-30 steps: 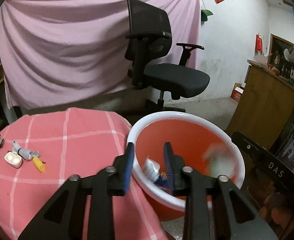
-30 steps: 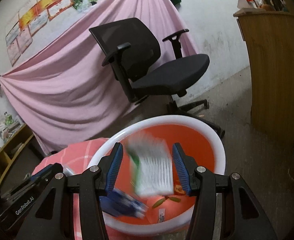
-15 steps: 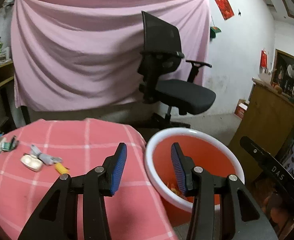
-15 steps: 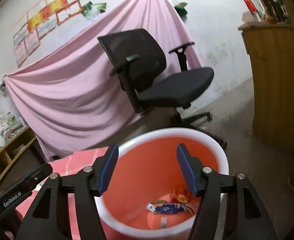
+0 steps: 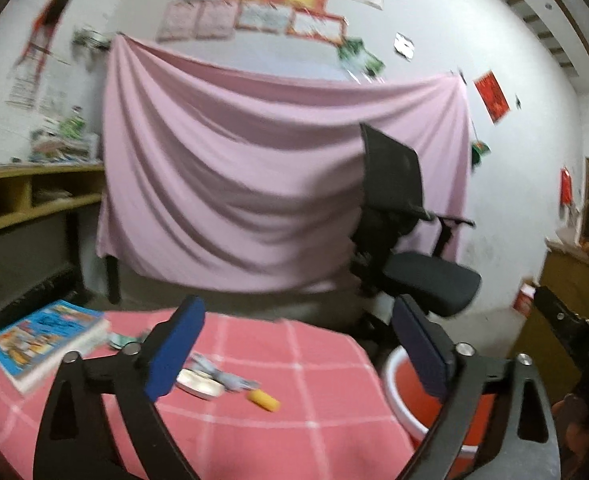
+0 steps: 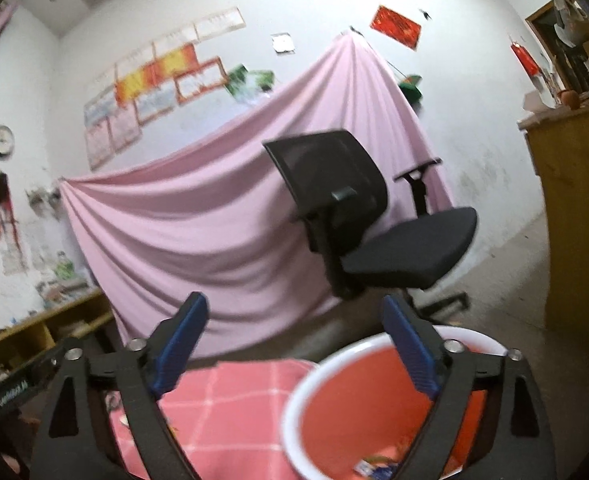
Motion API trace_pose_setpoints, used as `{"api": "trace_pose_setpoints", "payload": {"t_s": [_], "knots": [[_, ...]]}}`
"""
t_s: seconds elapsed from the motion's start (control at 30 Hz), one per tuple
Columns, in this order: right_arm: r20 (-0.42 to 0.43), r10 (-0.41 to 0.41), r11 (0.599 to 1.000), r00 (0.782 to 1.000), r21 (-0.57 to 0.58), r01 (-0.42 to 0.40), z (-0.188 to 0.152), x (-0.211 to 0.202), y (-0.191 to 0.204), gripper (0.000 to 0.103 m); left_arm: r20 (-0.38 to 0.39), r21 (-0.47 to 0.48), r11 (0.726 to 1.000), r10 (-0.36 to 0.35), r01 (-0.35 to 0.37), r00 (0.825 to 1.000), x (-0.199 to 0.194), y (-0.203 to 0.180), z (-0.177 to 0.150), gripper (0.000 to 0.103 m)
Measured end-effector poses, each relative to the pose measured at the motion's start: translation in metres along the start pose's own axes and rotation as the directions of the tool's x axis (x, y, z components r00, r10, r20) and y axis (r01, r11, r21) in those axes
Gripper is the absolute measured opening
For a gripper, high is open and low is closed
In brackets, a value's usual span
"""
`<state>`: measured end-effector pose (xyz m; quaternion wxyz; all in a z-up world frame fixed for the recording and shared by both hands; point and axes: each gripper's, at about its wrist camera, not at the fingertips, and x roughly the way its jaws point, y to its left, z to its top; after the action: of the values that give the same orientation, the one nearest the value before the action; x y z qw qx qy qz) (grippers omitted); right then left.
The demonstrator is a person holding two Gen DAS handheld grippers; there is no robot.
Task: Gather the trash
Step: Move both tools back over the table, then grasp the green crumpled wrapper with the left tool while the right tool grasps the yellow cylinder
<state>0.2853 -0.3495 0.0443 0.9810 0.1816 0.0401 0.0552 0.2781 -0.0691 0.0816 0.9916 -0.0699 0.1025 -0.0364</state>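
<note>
both grippers' fingers have just been opening and stand wide, nothing between them: left gripper, right gripper. below lies wrapper trash in the red bin; more scraps rest on the counter.

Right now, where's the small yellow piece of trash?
In the left wrist view the yellow piece lies on the pink checked tablecloth, just right of the white round container, left of the orange basin.
</note>
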Motion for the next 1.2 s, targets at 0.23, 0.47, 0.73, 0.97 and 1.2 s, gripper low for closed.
{"api": "trace_pose_setpoints", "payload": {"t_s": [0.23,0.47,0.73,0.97,1.2], "knots": [[0.024,0.071,0.997,0.997,-0.046,-0.07,-0.009,0.008,0.04,0.103,0.079,-0.008,0.996,0.094,-0.093,0.992,-0.024,0.053,-0.01,0.101],[-0.003,0.123,0.983,0.992,-0.135,-0.122,-0.025,0.018,0.078,0.103,0.094,0.012,0.983,0.18,-0.182,0.979,-0.031,0.092,-0.032,0.101],[-0.083,0.151,0.961,0.985,-0.223,-0.166,-0.052,0.035,0.116,0.103,0.007,0.091,0.972,0.216,-0.216,0.976,-0.017,0.129,-0.047,0.101],[-0.229,0.108,0.944,0.967,-0.282,-0.172,-0.076,0.066,0.143,0.103,-0.195,-0.014,0.971,0.231,-0.238,0.953,0.016,0.175,-0.054,0.101],[-0.387,0.04,0.941,0.921,-0.295,-0.165,-0.098,0.099,0.144,0.103,-0.349,-0.033,0.971,0.209,-0.235,0.914,0.067,0.196,-0.058,0.101]]}}
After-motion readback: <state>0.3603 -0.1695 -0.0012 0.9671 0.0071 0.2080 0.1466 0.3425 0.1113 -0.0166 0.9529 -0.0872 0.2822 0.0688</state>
